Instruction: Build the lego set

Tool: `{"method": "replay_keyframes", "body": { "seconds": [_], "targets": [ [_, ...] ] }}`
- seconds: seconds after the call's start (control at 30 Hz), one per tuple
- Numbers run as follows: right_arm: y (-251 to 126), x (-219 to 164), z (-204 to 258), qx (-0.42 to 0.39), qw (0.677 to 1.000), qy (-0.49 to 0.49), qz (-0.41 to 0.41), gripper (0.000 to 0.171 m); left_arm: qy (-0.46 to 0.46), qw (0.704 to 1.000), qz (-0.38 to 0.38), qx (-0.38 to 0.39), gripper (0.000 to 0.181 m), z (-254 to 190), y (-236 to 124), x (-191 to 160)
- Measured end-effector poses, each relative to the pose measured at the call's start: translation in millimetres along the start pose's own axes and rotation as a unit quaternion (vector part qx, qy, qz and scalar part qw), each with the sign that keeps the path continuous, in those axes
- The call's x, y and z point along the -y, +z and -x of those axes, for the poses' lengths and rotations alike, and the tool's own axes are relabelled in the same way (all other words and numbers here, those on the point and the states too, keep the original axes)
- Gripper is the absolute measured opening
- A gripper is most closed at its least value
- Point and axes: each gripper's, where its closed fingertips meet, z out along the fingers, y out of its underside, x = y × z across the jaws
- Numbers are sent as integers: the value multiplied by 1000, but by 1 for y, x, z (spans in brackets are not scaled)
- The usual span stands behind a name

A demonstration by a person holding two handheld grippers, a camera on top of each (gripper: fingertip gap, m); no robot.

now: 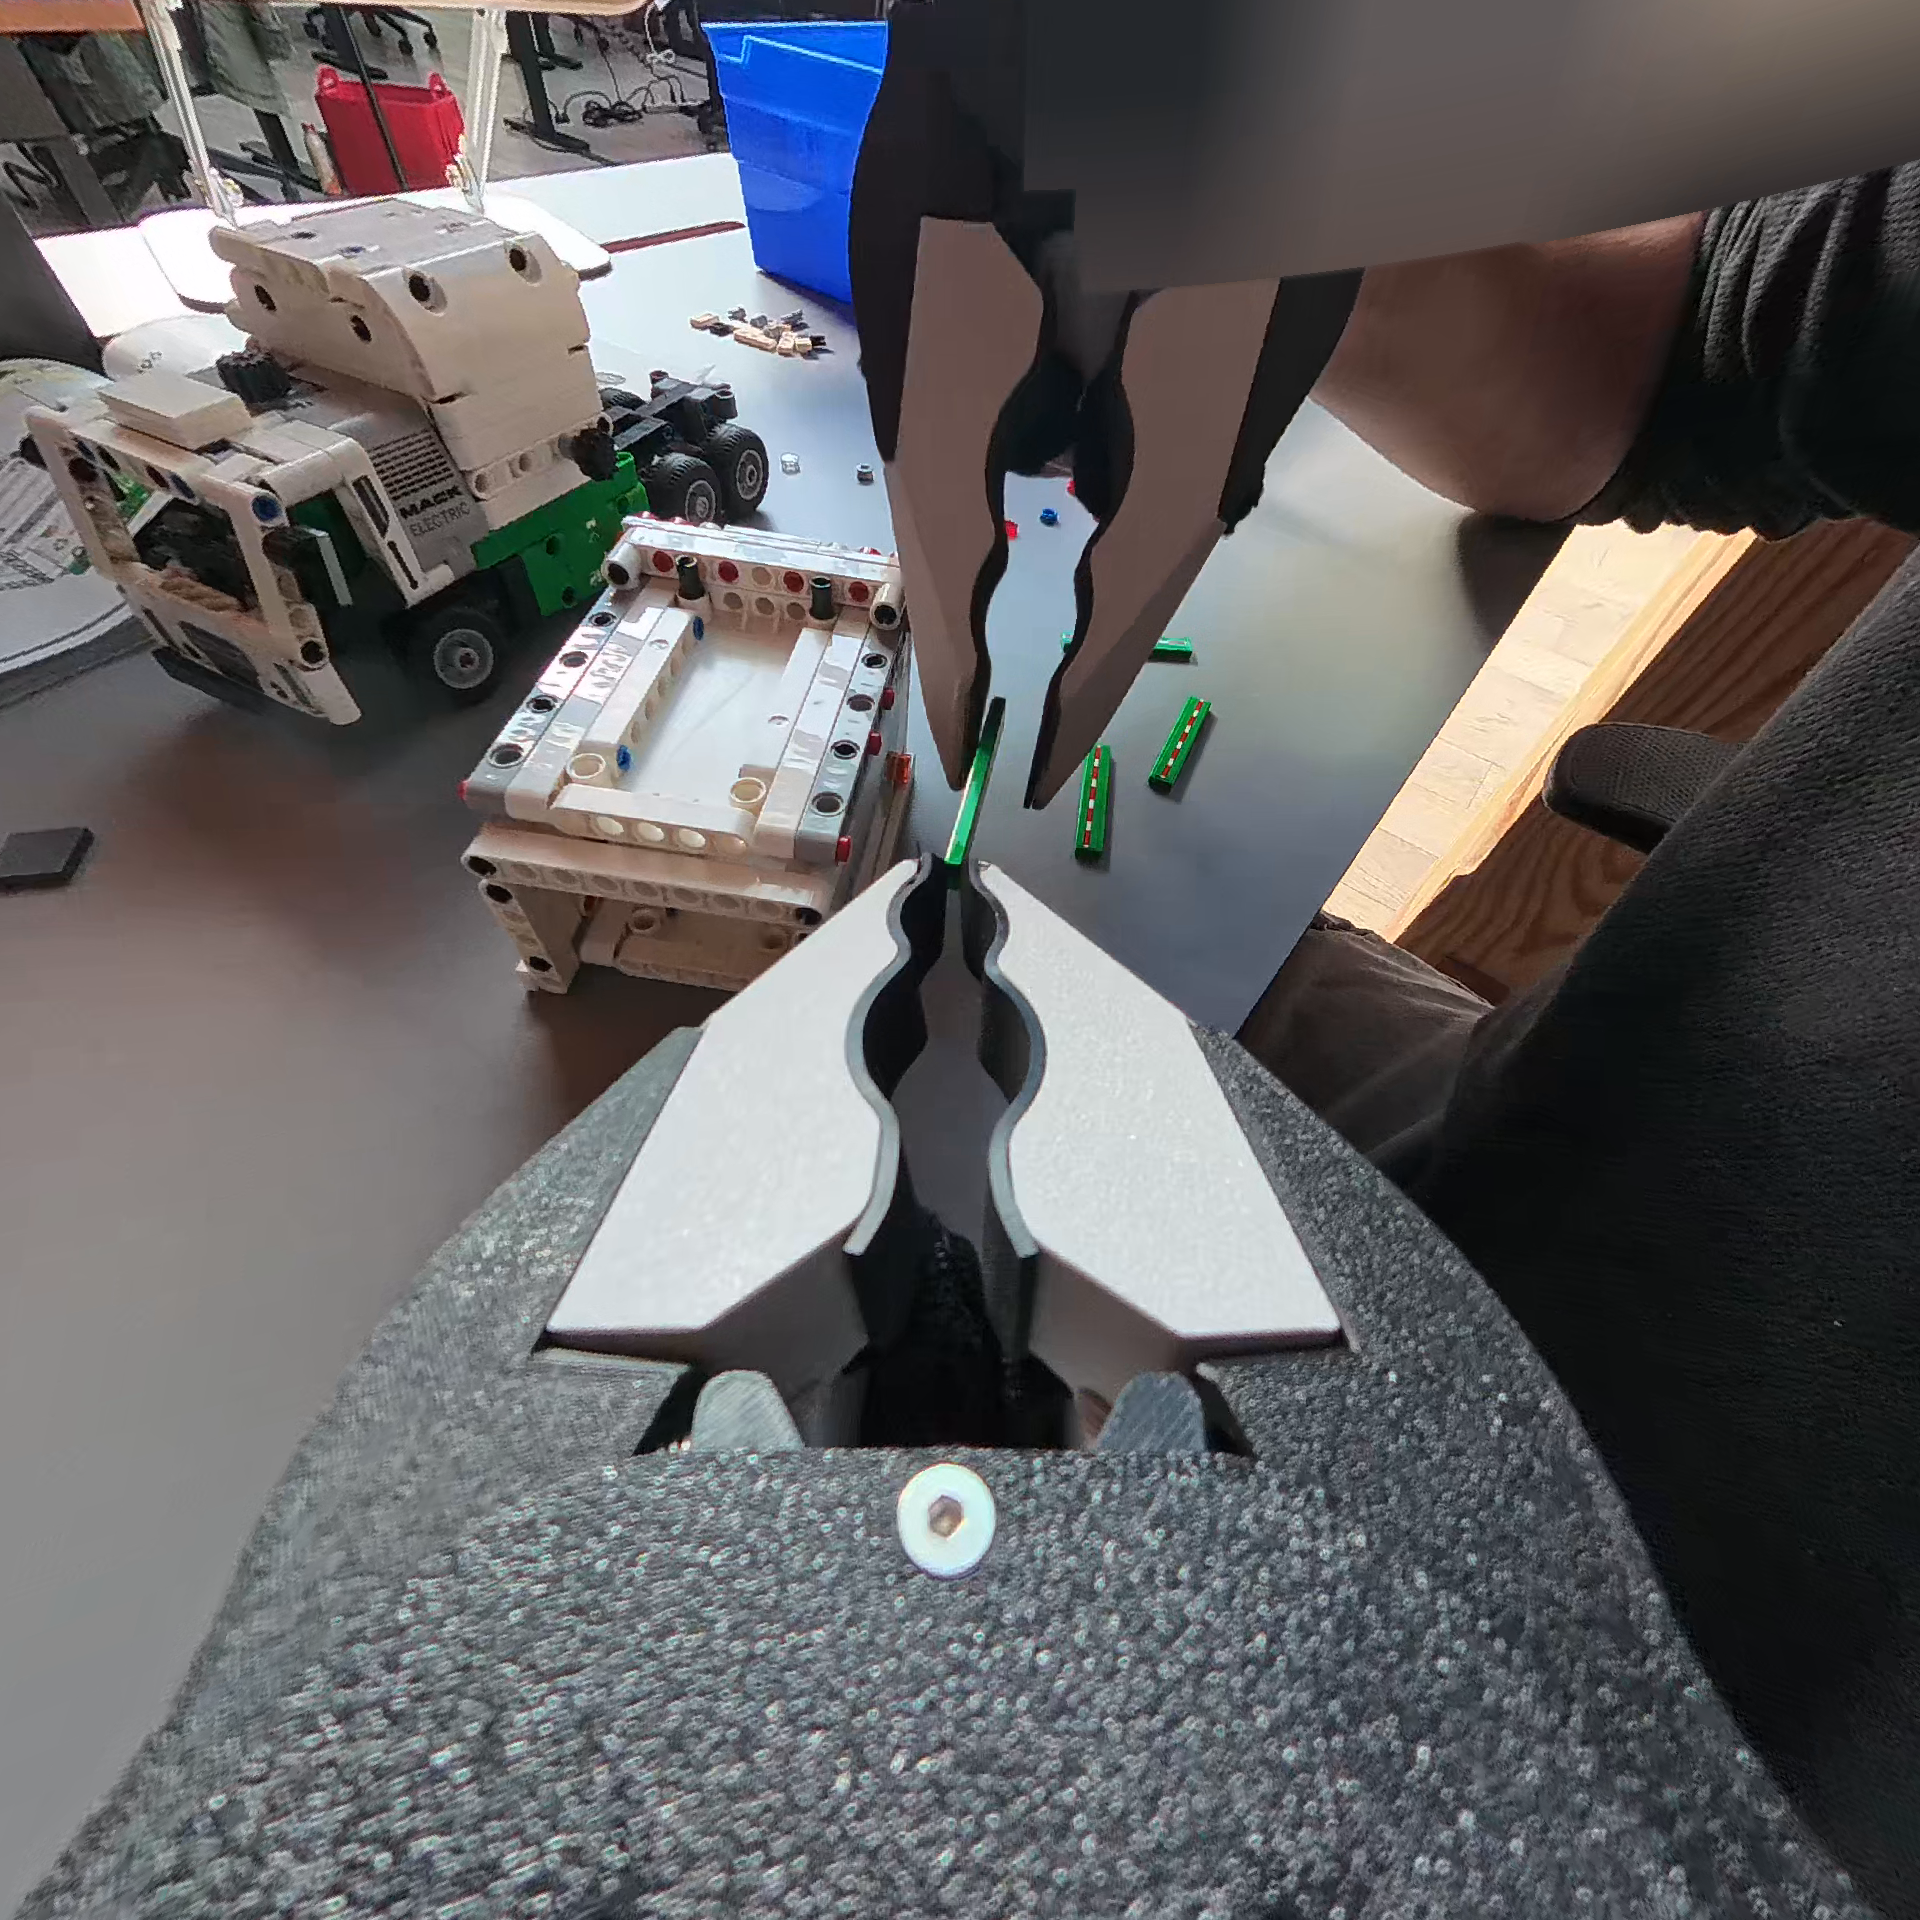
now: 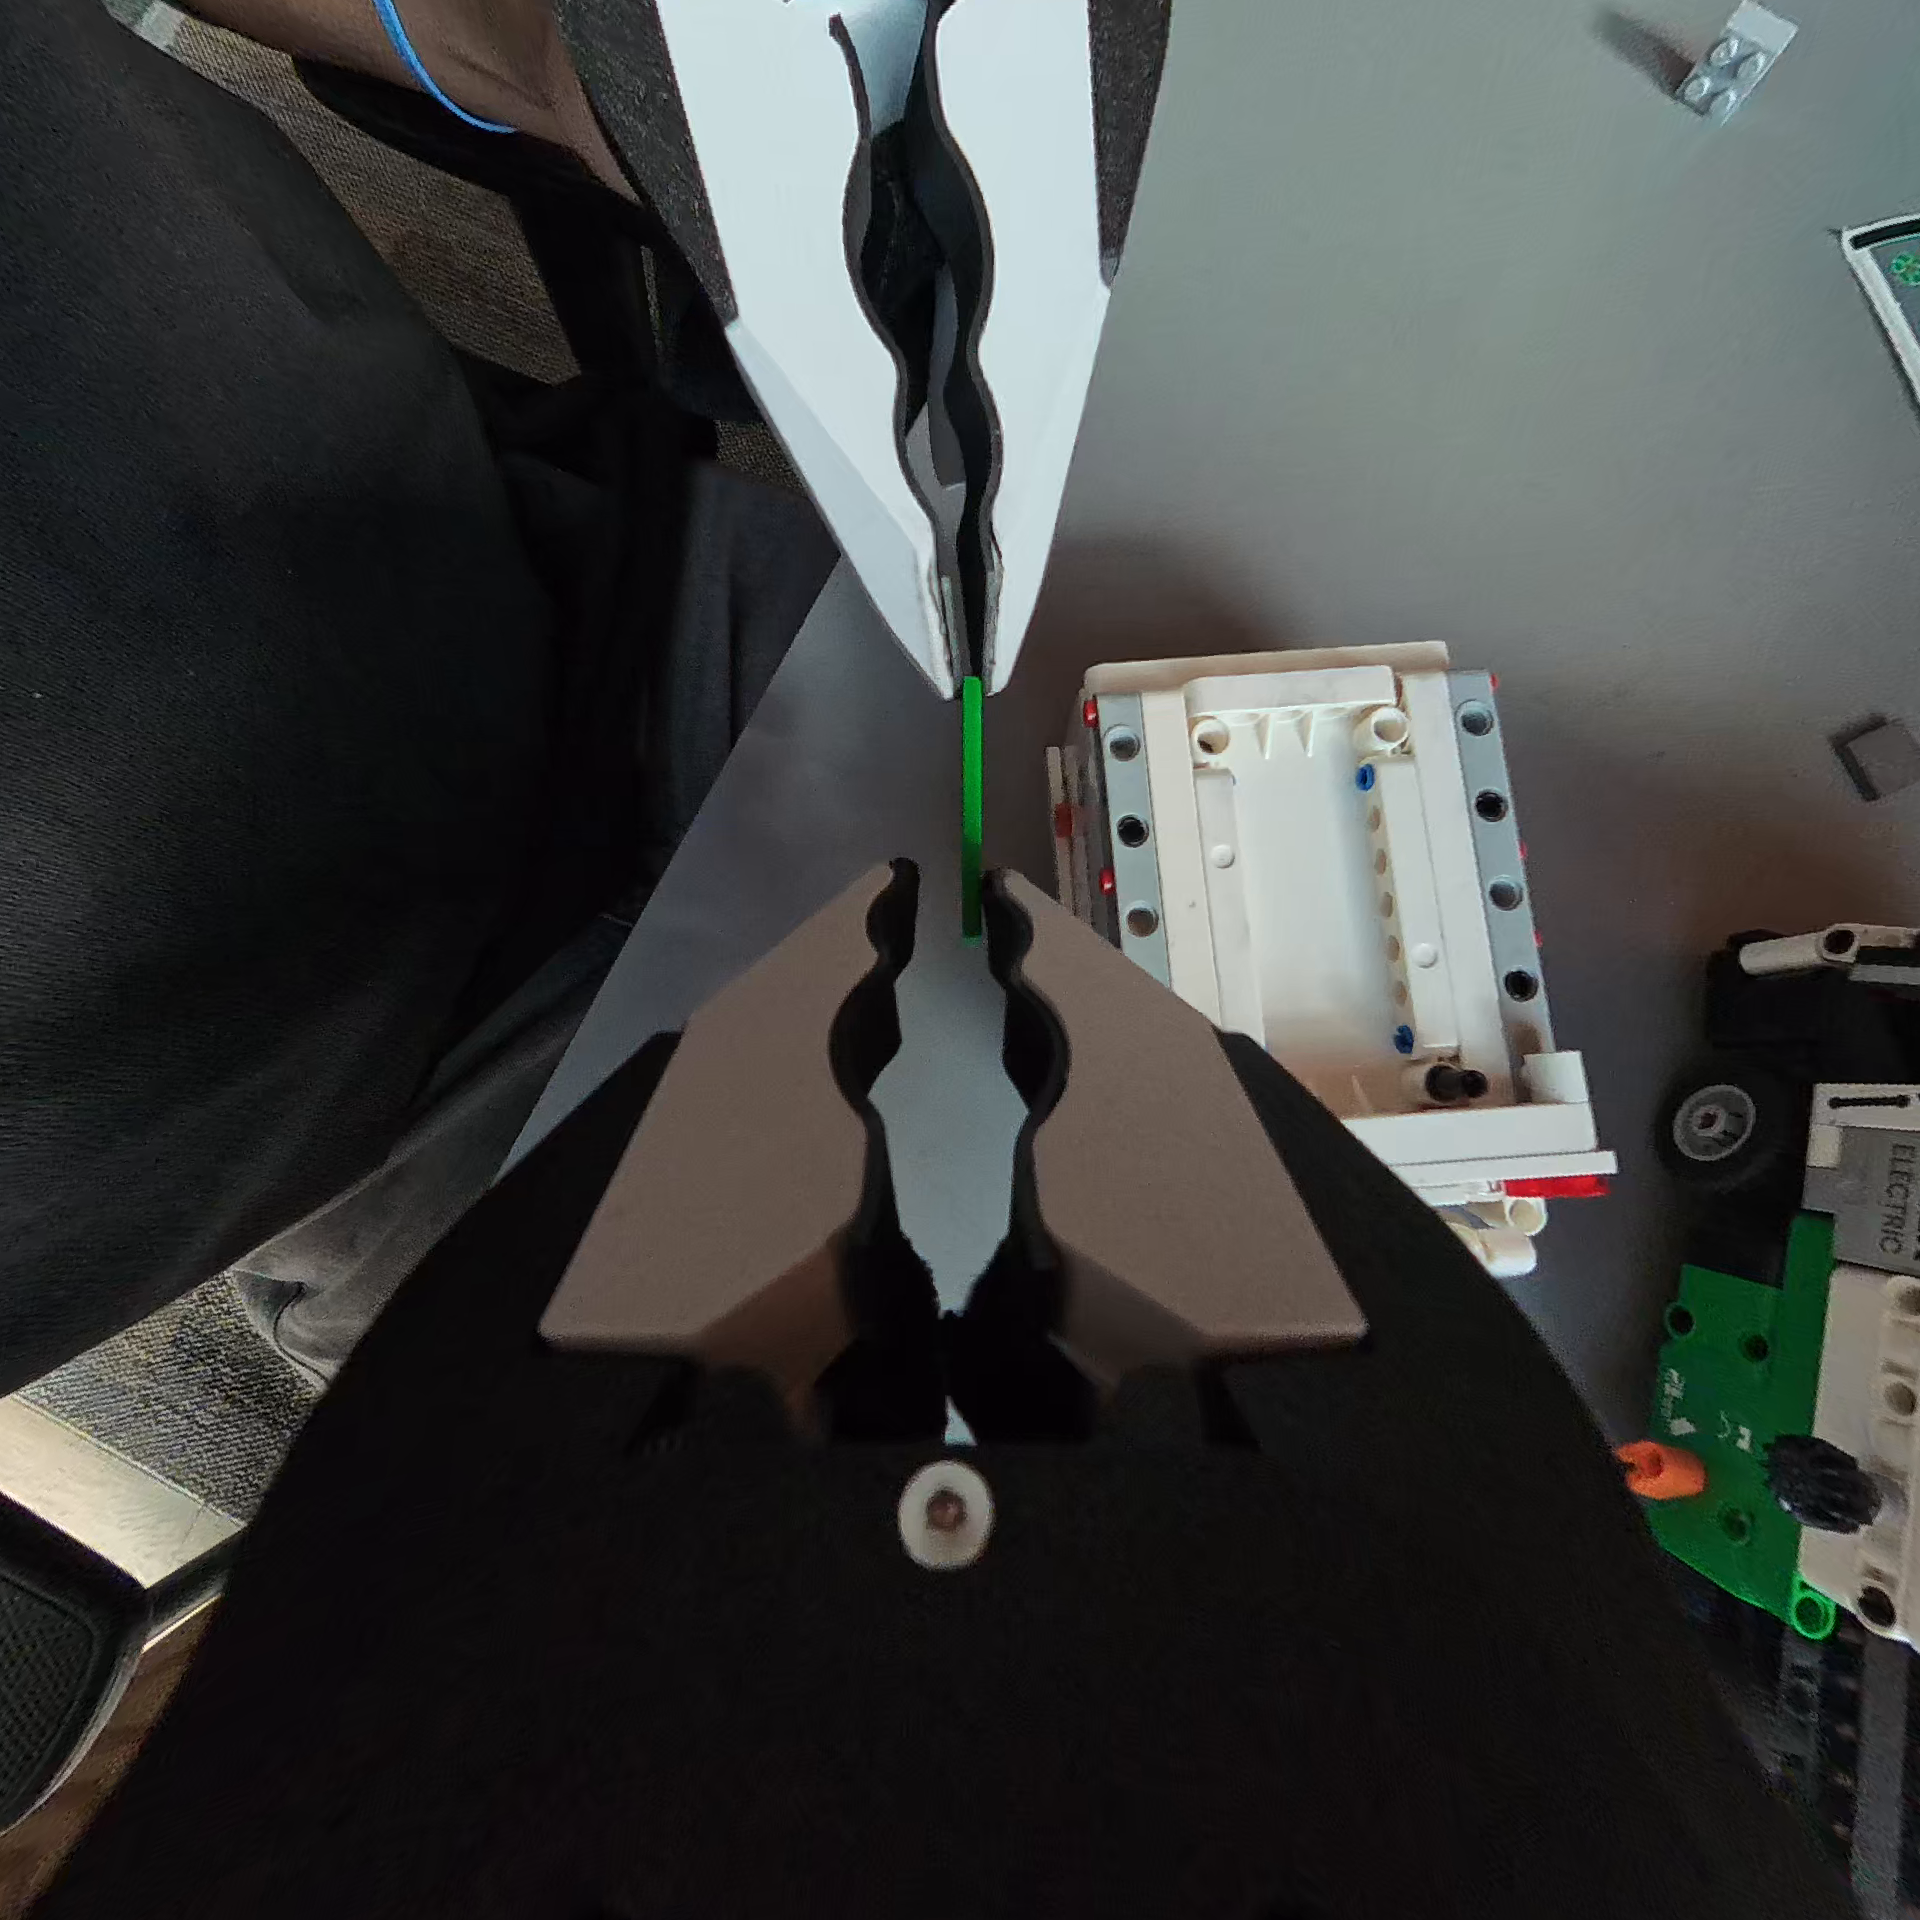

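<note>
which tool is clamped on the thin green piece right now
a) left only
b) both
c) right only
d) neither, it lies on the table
a: the left tool is pinched shut on one end of the green piece, while the right tool has its fingers apart around the other end, with a clear gap on one side.
</note>
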Motion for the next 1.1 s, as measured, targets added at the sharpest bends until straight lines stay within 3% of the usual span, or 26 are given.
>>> {"method": "replay_keyframes", "body": {
  "seconds": [0.03,0.17,0.3,0.4,0.47,0.73,1.1],
  "targets": [
    [-2,0,-1,-5,1000,-3,1,13,9,1000,3,1,1,1,0,0],
    [-16,6,-5,-16,1000,-11,-6,32,45,999,12,14,1,8,-4,0],
    [-37,30,-35,-103,994,-28,-33,66,54,998,24,33,1,16,-1,-1],
    [-22,31,-53,-113,993,-33,-4,98,62,997,26,37,1,17,2,-2],
    [-3,23,-62,-91,995,-28,37,107,63,997,24,39,1,16,3,-3],
    [23,16,-59,-27,995,-34,85,88,59,997,14,45,1,18,1,-1],
    [24,14,-62,-36,994,-44,92,86,38,998,16,41,1,20,3,-3]
  ]
}}
